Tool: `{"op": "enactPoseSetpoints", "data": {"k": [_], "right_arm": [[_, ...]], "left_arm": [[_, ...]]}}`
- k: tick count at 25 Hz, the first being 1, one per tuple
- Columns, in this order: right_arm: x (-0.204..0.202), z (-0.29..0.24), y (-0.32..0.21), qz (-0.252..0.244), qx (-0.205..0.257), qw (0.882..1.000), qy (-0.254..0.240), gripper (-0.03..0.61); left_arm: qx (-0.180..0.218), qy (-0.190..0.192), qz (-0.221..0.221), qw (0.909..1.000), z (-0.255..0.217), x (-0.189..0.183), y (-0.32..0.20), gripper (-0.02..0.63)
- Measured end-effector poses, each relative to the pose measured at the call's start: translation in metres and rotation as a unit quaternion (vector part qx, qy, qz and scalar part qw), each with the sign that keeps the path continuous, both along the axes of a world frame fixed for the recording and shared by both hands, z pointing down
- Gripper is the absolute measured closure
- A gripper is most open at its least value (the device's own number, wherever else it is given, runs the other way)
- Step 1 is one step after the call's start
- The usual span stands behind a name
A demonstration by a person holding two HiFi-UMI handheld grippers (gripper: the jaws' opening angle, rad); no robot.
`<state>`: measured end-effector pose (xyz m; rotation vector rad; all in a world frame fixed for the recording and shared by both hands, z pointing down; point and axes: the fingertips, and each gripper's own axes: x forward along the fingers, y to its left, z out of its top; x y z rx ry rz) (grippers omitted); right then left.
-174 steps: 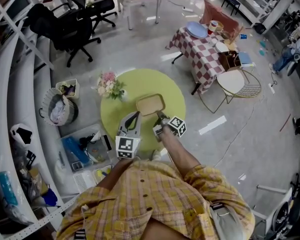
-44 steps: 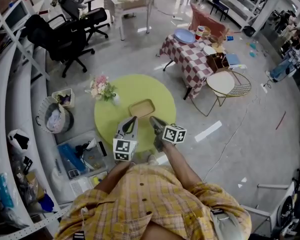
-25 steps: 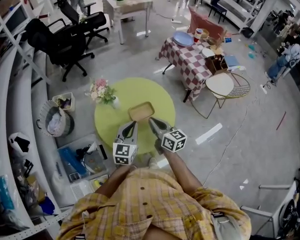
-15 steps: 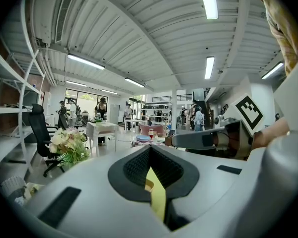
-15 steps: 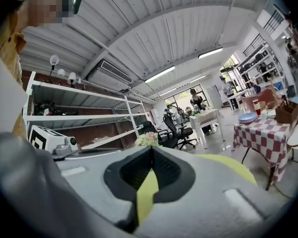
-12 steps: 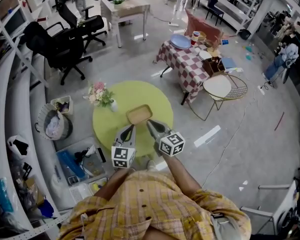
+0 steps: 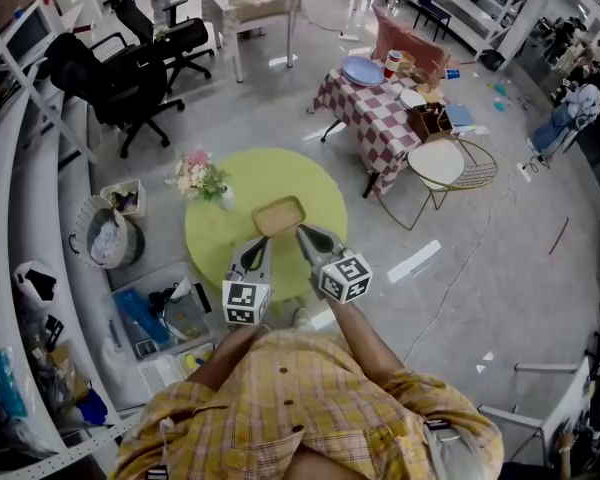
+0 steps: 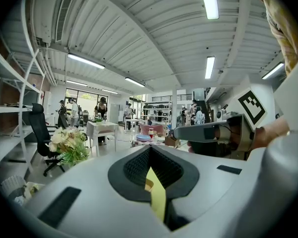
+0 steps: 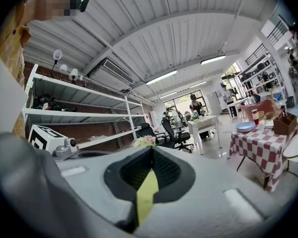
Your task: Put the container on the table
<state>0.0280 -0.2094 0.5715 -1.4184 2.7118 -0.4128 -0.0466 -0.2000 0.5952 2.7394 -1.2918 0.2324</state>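
Observation:
The container (image 7: 279, 216), a shallow tan rectangular tray, lies flat on the round lime-green table (image 7: 225, 243), right of its middle. Nothing touches it. My left gripper (image 7: 262, 242) hovers over the table's near part, just short of the container's near left corner, with its jaws shut and empty. My right gripper (image 7: 302, 231) hangs beside the container's near right corner, also shut and empty. In both gripper views the jaws (image 8: 150, 148) (image 9: 151, 150) meet at the tip, with only a sliver of green table showing below.
A vase of flowers (image 7: 198, 176) stands at the table's far left edge. On the floor are a waste bin (image 7: 105, 238) and storage boxes (image 7: 165, 313) at the left. A checked-cloth table (image 7: 380, 98) and a round wire chair (image 7: 450, 163) stand to the right, an office chair (image 7: 120, 68) behind.
Seven seconds ago the right gripper's tip was at the container's near edge. Both grippers have since drawn back a little and the container lies free. Over the last second they hardly moved.

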Motion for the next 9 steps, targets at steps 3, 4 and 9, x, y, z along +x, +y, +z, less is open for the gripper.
{"op": "enactPoseSetpoints", "data": {"k": [3,4,9], "right_arm": [[0.0007,0.0009,-0.0001,0.001,0.005,1.000,0.011,0.581],[0.0009,0.0015,-0.0001,0.000,0.005,1.000,0.011,0.580],[0.0033,0.0008,-0.0016,0.001,0.004,1.000,0.016,0.580]], "left_arm": [[-0.002,-0.003,0.001,1.0000,0.0024,0.0022,-0.0014,0.607],[-0.004,-0.004,0.001,1.0000,0.0031,0.0026,-0.0017,0.607],[-0.005,-0.004,0.003,1.0000,0.0015,0.0045,-0.0041,0.607]]}}
